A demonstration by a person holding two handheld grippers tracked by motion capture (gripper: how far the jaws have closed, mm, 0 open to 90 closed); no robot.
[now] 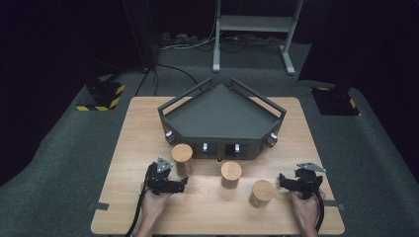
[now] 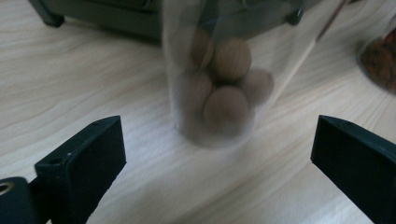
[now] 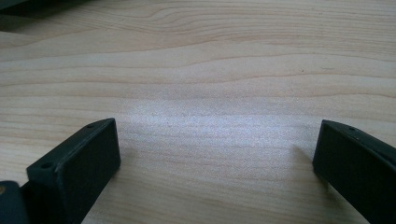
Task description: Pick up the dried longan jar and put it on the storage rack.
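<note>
One clear jar (image 2: 215,88) of wooden balls, ahead of left tool (image 2: 217,154), untouched

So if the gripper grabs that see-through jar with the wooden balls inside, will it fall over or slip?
The jar looks tall and narrow, so a push near its cork lid could probably tip it. Its clear wall looks smooth, so it may slip between the jaws of the left gripper, which stand open. The wooden balls lie loose inside, so they would likely rattle and shift.
</note>
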